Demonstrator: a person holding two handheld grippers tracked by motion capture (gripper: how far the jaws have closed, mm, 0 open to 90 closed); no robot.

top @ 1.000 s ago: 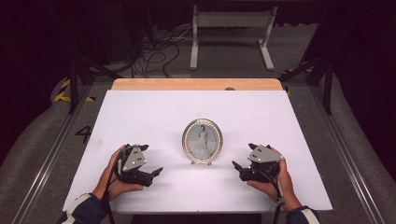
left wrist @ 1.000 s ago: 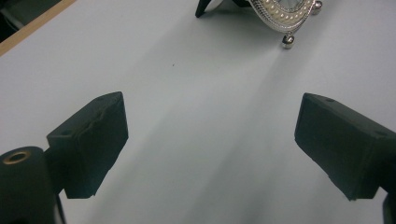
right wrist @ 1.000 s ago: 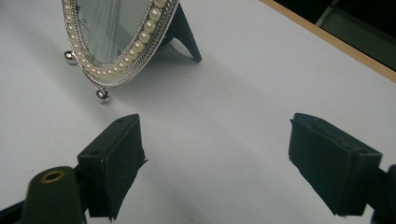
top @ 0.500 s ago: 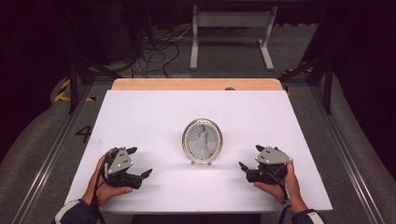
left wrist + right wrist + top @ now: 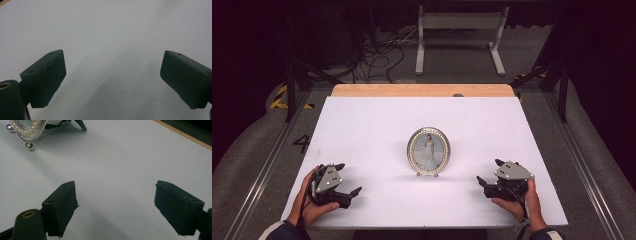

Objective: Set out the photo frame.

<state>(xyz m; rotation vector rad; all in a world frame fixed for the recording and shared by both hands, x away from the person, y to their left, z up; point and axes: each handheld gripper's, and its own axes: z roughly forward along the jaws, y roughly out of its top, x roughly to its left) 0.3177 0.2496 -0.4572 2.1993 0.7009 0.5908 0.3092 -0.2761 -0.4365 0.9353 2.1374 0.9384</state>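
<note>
Nearest the person, the left gripper [image 5: 343,184] rests low at the near left of the white desk [image 5: 362,125] with its fingers [image 5: 45,77] spread wide over bare surface, and the right gripper [image 5: 489,177] sits at the near right, its fingers [image 5: 61,205] likewise spread and holding nothing. Farther in, between the two and well apart from both, the oval picture frame [image 5: 428,151] stands upright on its small feet near the desk's middle. In the right gripper view the picture frame's beaded edge [image 5: 27,131] lies beyond and to the left of the fingers.
</note>
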